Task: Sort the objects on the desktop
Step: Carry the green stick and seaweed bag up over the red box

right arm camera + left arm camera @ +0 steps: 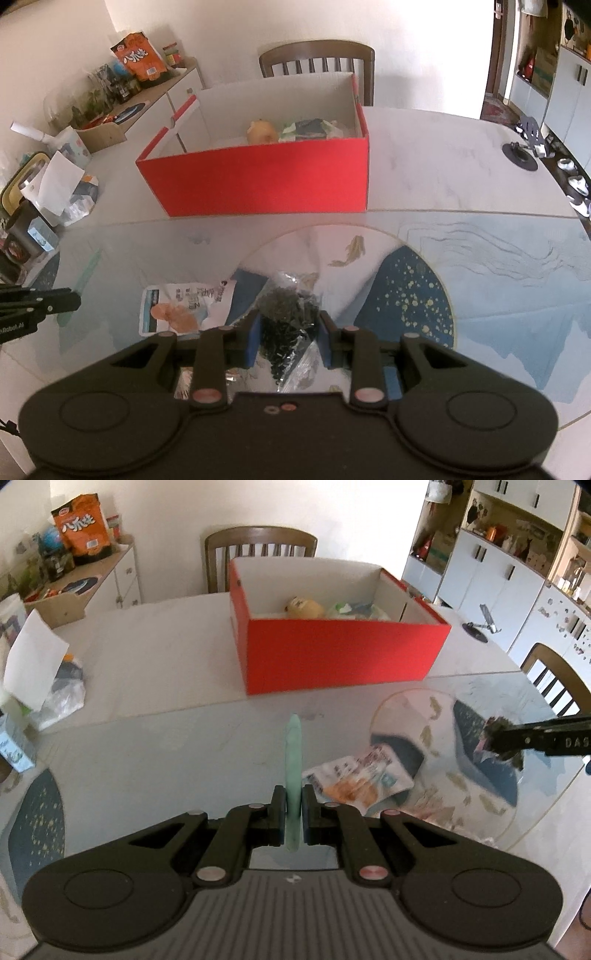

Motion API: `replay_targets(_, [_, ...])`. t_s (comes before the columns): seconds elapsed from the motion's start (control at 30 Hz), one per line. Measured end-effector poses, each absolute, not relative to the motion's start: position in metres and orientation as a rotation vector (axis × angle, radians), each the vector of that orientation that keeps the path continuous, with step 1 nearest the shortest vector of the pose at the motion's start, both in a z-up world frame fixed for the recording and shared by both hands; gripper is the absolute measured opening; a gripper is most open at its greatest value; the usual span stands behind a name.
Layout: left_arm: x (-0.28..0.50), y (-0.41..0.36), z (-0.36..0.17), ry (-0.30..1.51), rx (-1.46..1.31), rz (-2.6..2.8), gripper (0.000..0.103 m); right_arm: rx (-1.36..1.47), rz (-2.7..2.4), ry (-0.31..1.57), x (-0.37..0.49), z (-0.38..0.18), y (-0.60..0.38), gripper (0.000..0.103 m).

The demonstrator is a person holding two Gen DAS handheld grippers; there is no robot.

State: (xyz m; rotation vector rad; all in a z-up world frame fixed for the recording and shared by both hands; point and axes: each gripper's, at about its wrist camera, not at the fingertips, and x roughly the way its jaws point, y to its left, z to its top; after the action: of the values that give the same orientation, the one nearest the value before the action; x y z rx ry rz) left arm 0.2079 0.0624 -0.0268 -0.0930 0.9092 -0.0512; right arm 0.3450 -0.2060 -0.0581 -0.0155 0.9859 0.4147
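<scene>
Clenching a thin pale-green stick [294,771], the left tool [294,805] holds it above the bench [155,738]; the right tool [288,332] grips a clear bag of dark bits [290,317]. Between them lies a snack packet [181,308]; beyond, the red box [332,653] holds toys.

Green stick [294,760]: thin, pale green, edge-on, lower centre of left view.
Clear bag [290,317]: dark bits inside, crumpled, lower centre of right view.
Snack packet [184,306]: white-orange, flat on counter [443,177].
Red box [266,181]: open, upper centre, holding soft items.

A pale table [443,177] carries a red box [266,181] and a snack packet [181,310]
</scene>
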Motion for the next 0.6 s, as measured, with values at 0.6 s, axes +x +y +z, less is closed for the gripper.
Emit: replay_targets(0.6, [0.263, 0.038, 0.011, 0.839, -0.065, -0.083, 0.007, -0.047, 0.453, 0.905, 0.373, -0.024, -0.191, 0.031])
